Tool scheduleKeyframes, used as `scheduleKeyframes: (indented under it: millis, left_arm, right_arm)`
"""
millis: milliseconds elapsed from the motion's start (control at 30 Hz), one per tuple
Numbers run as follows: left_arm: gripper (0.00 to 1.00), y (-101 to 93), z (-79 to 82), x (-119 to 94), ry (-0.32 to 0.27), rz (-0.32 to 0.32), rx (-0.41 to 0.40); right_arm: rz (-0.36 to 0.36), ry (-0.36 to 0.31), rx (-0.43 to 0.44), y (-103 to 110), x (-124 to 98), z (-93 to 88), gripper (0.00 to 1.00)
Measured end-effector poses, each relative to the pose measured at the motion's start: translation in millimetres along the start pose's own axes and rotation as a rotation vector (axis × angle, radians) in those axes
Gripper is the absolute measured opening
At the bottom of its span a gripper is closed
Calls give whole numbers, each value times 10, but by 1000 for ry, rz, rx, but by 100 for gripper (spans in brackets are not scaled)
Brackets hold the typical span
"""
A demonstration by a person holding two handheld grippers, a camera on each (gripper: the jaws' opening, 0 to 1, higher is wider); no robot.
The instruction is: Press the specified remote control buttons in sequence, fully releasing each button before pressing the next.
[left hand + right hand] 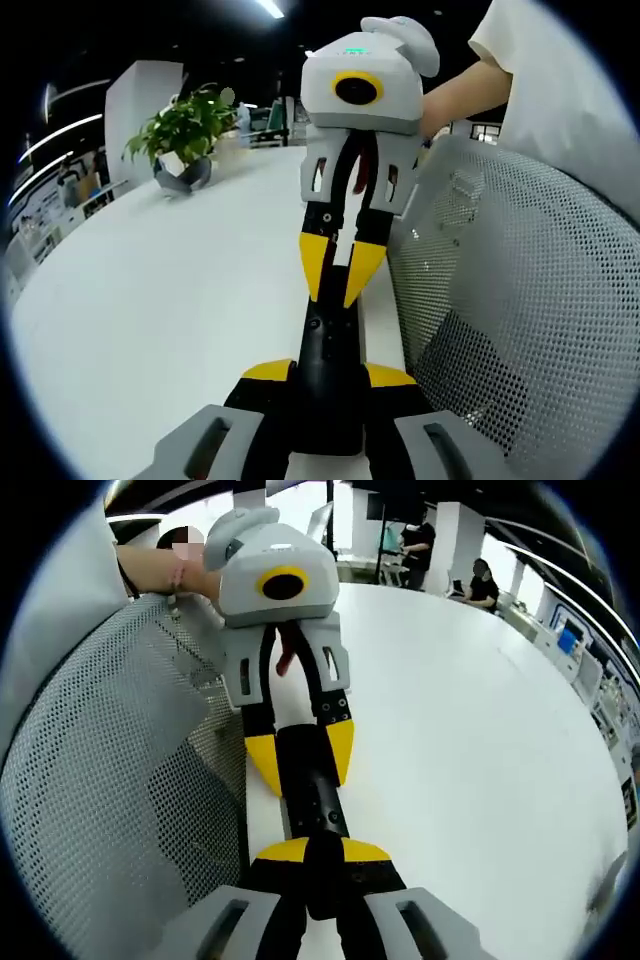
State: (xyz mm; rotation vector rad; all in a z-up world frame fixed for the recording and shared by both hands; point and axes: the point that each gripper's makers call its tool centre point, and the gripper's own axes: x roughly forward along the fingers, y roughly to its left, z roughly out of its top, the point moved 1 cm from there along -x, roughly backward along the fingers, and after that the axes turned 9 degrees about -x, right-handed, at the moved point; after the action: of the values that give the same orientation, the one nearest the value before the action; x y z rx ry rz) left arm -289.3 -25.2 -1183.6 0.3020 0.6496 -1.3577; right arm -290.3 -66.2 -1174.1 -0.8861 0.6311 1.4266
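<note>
Black remote clamped end-to-end between left tongs and right tongs, above white bench. No button pressed; next requires freeing one.

Both grippers' fingers clamped, facing.

The black remote control lies clamped between both pairs of jaws, so in the left gripper view its near end is hidden by the left gripper at six o'clock and its far end by the right gripper; its buttons are too dark to tell apart. In the right gripper view the remote control is covered the same way at both ends. The mesh chair back is cut off at four o'clock, and the people past the counter at one o'clock are too small to make out.
</note>
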Motion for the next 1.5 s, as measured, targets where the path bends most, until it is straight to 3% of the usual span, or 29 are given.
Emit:
scheduleKeyframes:
  millis: [67,233,400,567,700,900,1333,1500]
  left_arm:
    - [25,-1,0,1,2,1,3]
    - [25,-3,0,4,2,1,4]
    - [25,-3,1,4,2,0,4]
    - [25,-3,5,4,0,0,2]
    - [25,-1,5,3,-1,1,2]
    - [25,0,5,1,-4,0,0]
    - [25,-3,6,5,-1,-1,2]
    - [25,-1,5,7,-2,1,1]
  right_arm:
    - [12,17,-109,34,8,27,5]
    - [63,62,-181,40,20,38,4]
    - [137,132,-127,12,38,39,3]
    - [123,155,4,-41,54,46,0]
    - [60,71,-77,-21,40,46,0]
    - [-12,12,-67,6,26,39,0]
    - [65,70,-67,18,48,67,0]
    - [110,149,28,-3,66,72,0]
